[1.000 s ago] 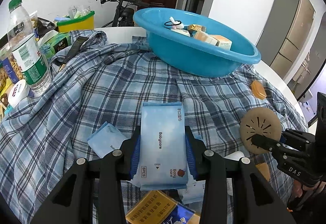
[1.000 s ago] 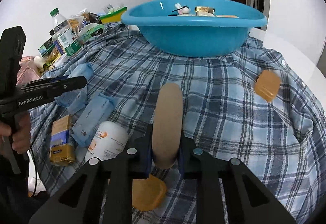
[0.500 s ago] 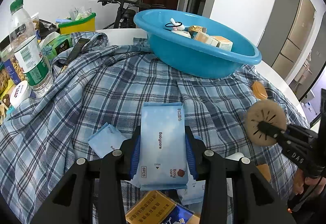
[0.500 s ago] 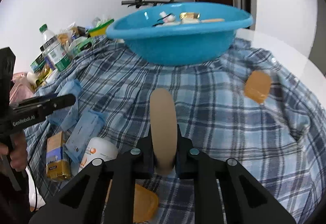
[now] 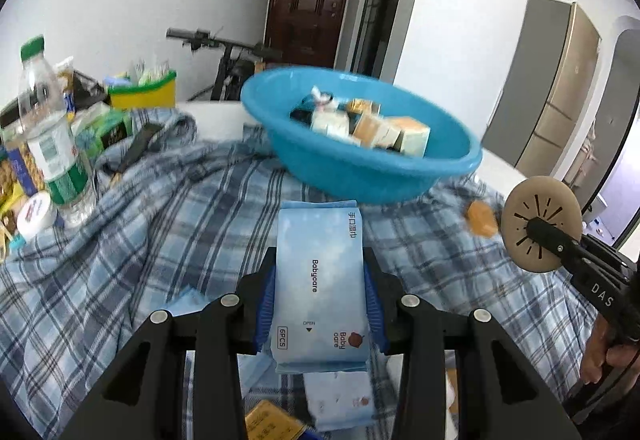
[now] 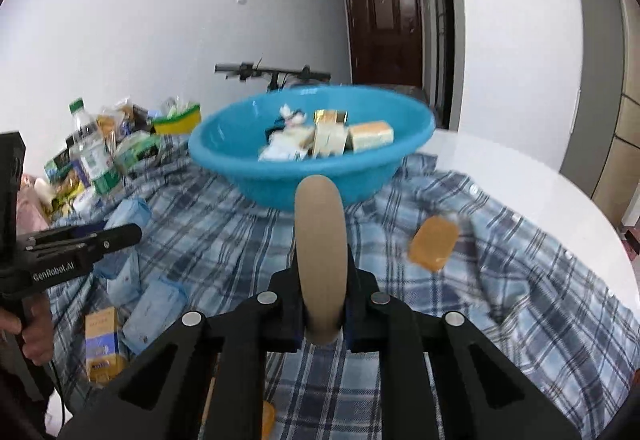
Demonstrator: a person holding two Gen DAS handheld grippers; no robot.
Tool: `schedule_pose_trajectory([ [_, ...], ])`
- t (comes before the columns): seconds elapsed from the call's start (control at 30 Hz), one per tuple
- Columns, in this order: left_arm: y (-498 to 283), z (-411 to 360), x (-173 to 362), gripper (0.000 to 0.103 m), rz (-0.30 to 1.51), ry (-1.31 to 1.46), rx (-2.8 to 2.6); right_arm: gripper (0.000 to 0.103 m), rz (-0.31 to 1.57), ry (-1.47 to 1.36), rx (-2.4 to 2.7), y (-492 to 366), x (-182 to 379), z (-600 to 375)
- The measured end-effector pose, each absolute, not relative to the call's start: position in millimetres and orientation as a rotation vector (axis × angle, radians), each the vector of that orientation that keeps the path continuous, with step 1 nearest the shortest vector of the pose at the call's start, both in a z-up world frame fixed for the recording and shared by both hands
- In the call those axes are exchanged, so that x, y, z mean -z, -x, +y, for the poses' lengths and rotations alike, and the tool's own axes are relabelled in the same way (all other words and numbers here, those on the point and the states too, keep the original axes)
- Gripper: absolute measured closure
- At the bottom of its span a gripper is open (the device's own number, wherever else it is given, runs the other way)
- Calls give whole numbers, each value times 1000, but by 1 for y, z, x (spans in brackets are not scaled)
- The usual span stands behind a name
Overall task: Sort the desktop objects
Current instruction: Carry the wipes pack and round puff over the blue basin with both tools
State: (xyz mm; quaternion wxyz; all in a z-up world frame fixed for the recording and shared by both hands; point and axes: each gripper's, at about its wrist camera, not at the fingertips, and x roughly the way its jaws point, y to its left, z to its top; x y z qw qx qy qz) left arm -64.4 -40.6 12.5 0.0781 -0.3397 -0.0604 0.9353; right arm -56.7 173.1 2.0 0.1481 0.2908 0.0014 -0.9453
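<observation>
While our left claw (image 5: pixel 320 304) pinches the soft, light wipes pack (image 5: pixel 321 288) by its long edges, our right claw (image 6: pixel 322 314) squeezes the stiff tan disc (image 6: pixel 320 244) edge-on; it may pivot.

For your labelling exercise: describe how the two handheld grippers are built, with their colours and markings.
Both are matte black with angular linked fingers, silver pivot pins and blue pads. The left gripper carries white "GenRobot.AI" lettering on its side, the right gripper carries white "DAS". A thin black cable hangs below the left one.

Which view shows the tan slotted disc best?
The left wrist view: the tan disc faces the camera, dark slots visible, clamped in the right gripper. The right wrist view shows only its edge.
</observation>
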Motion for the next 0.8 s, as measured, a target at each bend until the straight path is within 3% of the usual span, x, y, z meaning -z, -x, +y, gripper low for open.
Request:
schedule_pose_trajectory([
  [0.8, 57, -20, -120, 62, -120, 514, -2963, 89, 24, -390, 2831, 36, -106, 178],
])
